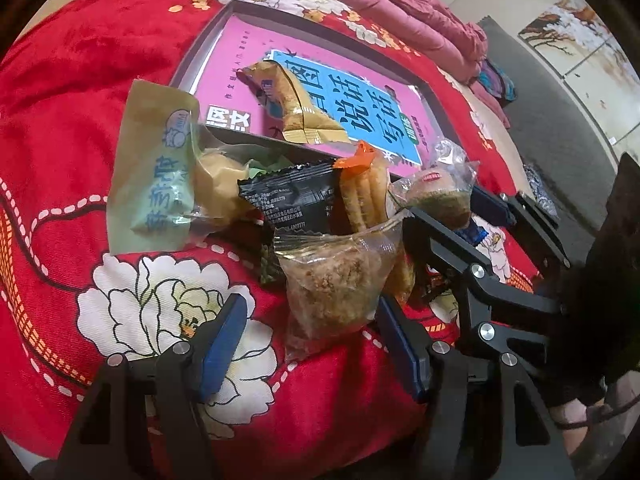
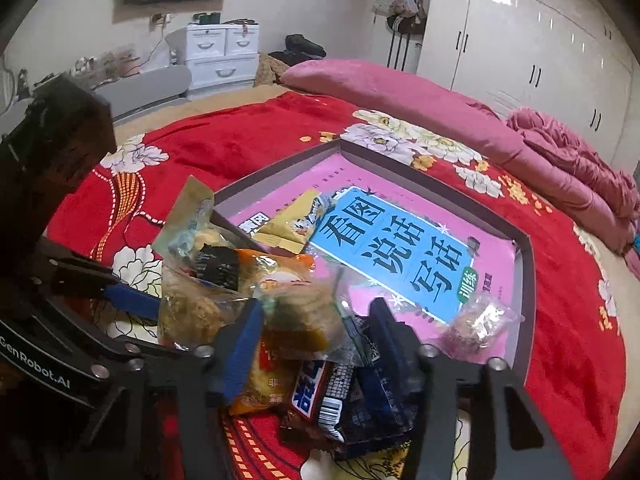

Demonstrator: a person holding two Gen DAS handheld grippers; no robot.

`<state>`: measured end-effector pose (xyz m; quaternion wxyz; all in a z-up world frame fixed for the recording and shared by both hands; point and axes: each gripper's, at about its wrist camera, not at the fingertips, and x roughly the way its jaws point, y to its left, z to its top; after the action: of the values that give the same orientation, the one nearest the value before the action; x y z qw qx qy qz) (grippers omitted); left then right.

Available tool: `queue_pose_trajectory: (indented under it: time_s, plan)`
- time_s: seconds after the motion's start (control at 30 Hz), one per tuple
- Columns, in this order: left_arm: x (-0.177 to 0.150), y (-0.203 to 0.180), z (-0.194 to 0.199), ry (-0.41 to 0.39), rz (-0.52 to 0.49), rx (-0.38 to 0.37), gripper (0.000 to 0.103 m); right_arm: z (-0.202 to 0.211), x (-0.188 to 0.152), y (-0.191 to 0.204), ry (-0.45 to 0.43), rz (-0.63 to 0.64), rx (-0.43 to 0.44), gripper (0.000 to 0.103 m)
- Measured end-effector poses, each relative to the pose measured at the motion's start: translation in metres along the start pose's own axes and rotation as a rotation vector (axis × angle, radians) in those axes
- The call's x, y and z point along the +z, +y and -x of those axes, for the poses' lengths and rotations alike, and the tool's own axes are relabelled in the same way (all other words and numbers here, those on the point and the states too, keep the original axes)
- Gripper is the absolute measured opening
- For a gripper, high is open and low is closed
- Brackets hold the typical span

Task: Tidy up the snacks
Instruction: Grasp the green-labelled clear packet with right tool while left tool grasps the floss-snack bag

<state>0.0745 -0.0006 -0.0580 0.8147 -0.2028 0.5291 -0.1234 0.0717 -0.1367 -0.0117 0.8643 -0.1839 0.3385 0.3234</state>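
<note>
The right gripper sits closest, its jaws narrowed around a clear-wrapped round cake atop the snack pile by the shallow box's near edge; whether the pads press, I cannot tell. The left gripper stands open astride a crumb-coated cake packet. A yellow packet lies inside the box.

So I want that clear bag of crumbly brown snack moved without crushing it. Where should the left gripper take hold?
Grip the clear bag by its flat sealed top edge, coming from above. The lower part bulges with loose crumbs, while the seam stands upright and thin. The left gripper is open around the bag's bottom.
</note>
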Motion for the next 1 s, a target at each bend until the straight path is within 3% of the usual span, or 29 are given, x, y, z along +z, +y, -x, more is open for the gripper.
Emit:
queue_pose_trajectory:
  time_s: [0.27,0.33,0.47,1.0]
  plan:
    - [0.005,0.000,-0.006,-0.010,0.065,0.000,0.067,0.007,-0.005,-0.015,0.000,-0.117,0.051,0.041]
    - [0.006,-0.001,-0.007,-0.008,0.063,0.008,0.063,0.010,-0.007,-0.019,-0.004,-0.144,0.062,0.041]
    - [0.006,-0.008,-0.012,0.008,0.030,0.002,0.045,0.014,-0.009,-0.028,-0.009,-0.212,0.073,0.041]
    - [0.000,-0.019,0.008,-0.052,-0.063,0.006,0.040,0.028,-0.018,-0.051,-0.034,-0.394,0.073,0.041]
